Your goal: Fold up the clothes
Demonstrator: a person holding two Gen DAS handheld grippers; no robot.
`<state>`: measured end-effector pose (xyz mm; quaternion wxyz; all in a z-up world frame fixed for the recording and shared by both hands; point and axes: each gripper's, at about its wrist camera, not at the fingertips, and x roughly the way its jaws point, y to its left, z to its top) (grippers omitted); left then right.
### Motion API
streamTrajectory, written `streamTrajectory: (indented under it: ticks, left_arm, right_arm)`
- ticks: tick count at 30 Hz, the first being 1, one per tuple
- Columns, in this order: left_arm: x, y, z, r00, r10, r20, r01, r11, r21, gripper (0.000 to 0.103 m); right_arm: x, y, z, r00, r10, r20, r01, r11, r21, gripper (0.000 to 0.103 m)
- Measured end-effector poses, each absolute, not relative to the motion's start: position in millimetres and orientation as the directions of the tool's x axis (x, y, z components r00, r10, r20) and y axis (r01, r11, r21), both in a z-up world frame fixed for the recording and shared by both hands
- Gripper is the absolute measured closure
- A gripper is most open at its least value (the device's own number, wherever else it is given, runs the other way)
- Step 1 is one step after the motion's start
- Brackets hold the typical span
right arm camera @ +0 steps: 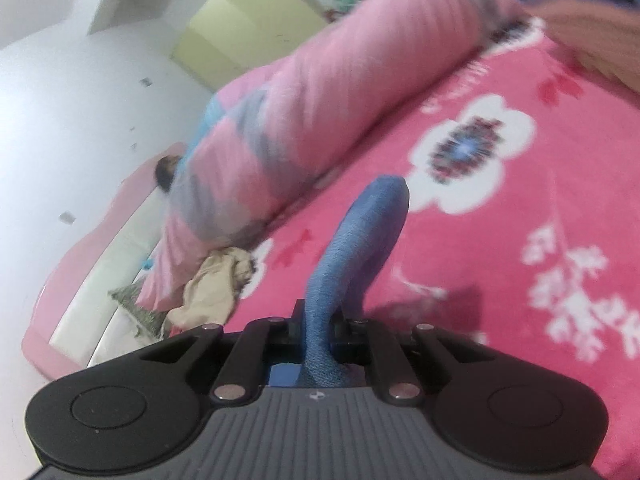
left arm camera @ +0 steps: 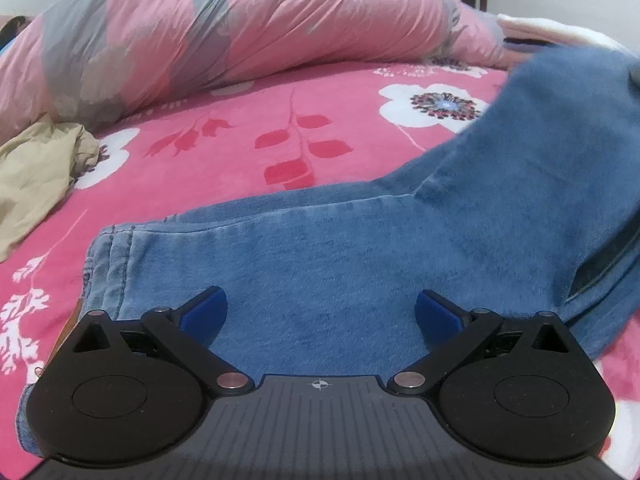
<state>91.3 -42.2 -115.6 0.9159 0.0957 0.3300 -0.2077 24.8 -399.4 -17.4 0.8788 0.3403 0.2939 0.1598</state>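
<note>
The right gripper (right arm camera: 318, 330) is clamped on a bunched fold of the jeans (left arm camera: 340, 264), which lie near on the bed (left arm camera: 248, 168); the left gripper (left arm camera: 320, 312) gapes wide over the denim, holding nothing. Carry the raised end across evenly, pinning the flat part if it drags. A beige garment (left arm camera: 36, 172) lies left, a rolled quilt (left arm camera: 224, 28) far; neither blocks the fold.
</note>
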Motion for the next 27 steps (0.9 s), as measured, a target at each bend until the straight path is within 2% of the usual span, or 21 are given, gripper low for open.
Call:
streamTrajectory:
  ticks: [10,13,19,21,23,27]
  left_arm:
    - [84.0,-34.1,-121.5,0.726,-0.355,-0.589,0.466,0.884,0.042,0.0]
    - [81.1,-30.8,-121.0,0.731,-0.368,-0.575,0.472,0.881,0.037,0.0]
    - [73.5,-10.0,-111.2,0.74,-0.453,-0.497,0.497,0.867,-0.051,0.002]
    - [73.4,-14.7,-111.5,0.733,-0.468,-0.494,0.518,0.854,-0.041,0.003]
    - [71.9,-22.8,-112.8,0.719,-0.486,-0.496,0.551,0.835,-0.02,0.004]
    - [59.5,-31.9,-114.9,0.71,-0.514,-0.482,0.615,0.786,0.067,0.017]
  right_arm:
    - [47.9,-313.5,28.0,0.717,0.55,-0.428,-0.211,0.757,0.618,0.093]
    - [56.7,-290.4,32.5,0.702,0.55,-0.452,-0.225,0.773,0.593,0.093]
    - [64.2,-264.1,39.9,0.695,0.535,-0.48,-0.22,0.794,0.566,0.093]
    - [64.6,-262.5,39.6,0.7,0.528,-0.482,-0.208,0.796,0.569,0.093]
    - [63.6,-263.5,39.0,0.709,0.521,-0.476,-0.196,0.794,0.576,0.093]
    - [55.5,-275.0,35.6,0.735,0.5,-0.458,-0.169,0.789,0.591,0.093]
